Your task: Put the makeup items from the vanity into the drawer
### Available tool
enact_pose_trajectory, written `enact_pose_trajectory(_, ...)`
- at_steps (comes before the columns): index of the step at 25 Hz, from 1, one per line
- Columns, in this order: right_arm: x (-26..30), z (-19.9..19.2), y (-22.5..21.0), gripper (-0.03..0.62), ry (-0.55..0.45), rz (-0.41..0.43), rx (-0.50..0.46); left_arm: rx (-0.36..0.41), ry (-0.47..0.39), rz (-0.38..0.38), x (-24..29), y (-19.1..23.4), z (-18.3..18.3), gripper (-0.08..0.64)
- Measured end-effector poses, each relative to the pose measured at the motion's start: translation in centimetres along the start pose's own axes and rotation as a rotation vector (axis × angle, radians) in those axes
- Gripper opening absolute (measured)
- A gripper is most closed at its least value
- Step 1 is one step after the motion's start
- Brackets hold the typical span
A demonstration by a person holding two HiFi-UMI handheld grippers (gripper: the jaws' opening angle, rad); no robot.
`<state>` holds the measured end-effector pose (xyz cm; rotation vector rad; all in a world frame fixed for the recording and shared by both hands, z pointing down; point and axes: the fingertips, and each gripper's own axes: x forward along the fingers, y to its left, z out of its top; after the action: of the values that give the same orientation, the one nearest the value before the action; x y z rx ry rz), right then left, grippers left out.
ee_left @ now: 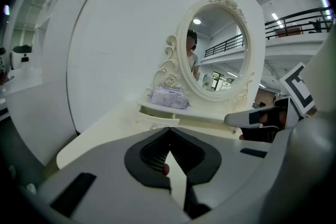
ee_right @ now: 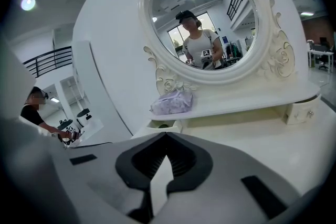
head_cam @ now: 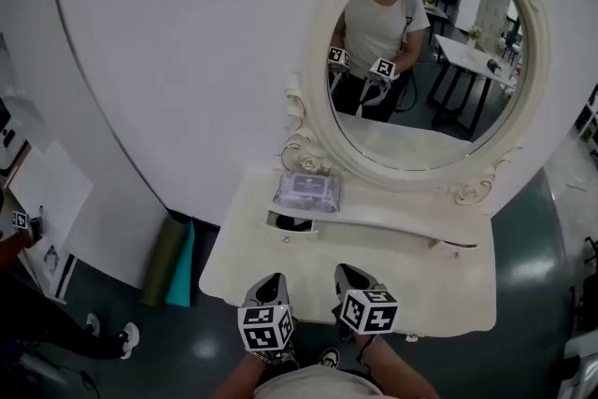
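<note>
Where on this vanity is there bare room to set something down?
The lower tabletop is bare from the open drawer across to its right edge. The shelf under the mirror is free right of the purple pack. The only crowding is far left: the pack sits above the open drawer.

Looks past the left gripper (ee_left: 169,129), with jaws tip to tip, toward an oval mirror (ee_left: 218,50). Finds a purple packet (ee_left: 168,97) at the mirror's lower left foot, an open drawer (ee_left: 157,117) just beneath that, and the right gripper (ee_left: 242,119) below the mirror's right side. Catches a person (ee_left: 192,57) reflected at the mirror's left edge.
</note>
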<state>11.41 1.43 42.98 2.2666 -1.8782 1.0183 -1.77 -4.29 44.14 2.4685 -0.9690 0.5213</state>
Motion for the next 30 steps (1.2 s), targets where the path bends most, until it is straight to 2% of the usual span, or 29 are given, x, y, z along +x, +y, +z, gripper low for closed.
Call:
enact_pose_trajectory(4, -0.4, 0.7, -1.5, 0.018, -0.009, 0.015, -0.010, -0.014, -0.021, 0.009, 0.7, -1.5, 0.2, 0.003)
enact_pose_trajectory(13, -1.6, 0.6, -3.0, 0.018, -0.004, 0.018, -0.011, -0.008, -0.010, 0.012, 0.7, -3.3, -0.5, 0.003)
enact_pose_trajectory(30, -1.5, 1.3, -2.2, 0.017, -0.030, -0.005, -0.023, 0.010, -0.033, 0.012, 0.3, -1.9, 0.9, 0.003)
